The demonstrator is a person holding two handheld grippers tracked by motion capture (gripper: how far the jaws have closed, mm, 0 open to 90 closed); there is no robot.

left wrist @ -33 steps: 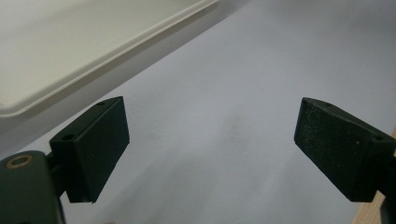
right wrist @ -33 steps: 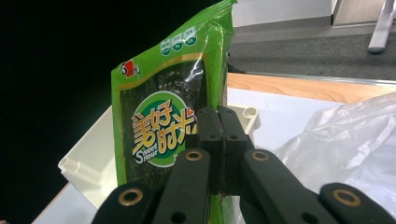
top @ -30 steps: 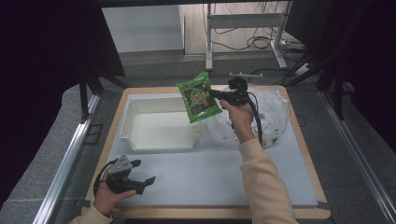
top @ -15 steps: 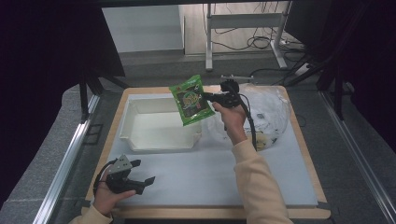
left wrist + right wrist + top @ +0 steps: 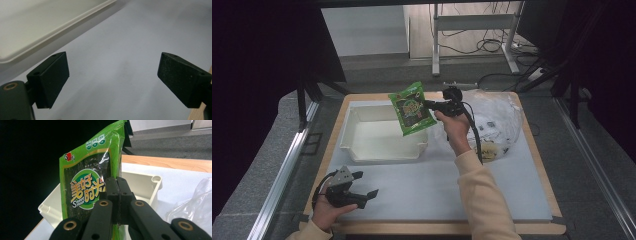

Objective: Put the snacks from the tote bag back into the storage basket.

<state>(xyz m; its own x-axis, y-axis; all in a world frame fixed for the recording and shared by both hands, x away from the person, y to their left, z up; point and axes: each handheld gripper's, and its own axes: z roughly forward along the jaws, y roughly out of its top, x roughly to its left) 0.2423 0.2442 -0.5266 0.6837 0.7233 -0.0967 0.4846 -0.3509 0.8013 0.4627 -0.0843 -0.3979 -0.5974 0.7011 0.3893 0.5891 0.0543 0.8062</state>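
Note:
A green snack packet [image 5: 411, 108] hangs in the air over the right end of the white bin [image 5: 362, 135], and my right gripper [image 5: 430, 104] is shut on its right edge. In the right gripper view the packet [image 5: 87, 182] fills the middle, pinched between the closed jaws of the right gripper [image 5: 117, 185], with the bin [image 5: 147, 182] behind and below it. At the table's near left, my left gripper [image 5: 364, 186] rests low on the white mat, open. The left gripper view has nothing between the black pads [image 5: 51, 75], and the bin's rim [image 5: 50, 30] lies beyond them.
A crumpled clear plastic bag [image 5: 494, 122] with items inside lies at the back right of the white mat [image 5: 492, 190]. The wooden table edge [image 5: 532, 227] frames the mat. A dark floor and cables lie beyond the table.
My right gripper has carried the green packet leftward and slightly lower, from beside the plastic bag to over the bin's right end. The left gripper has stayed put.

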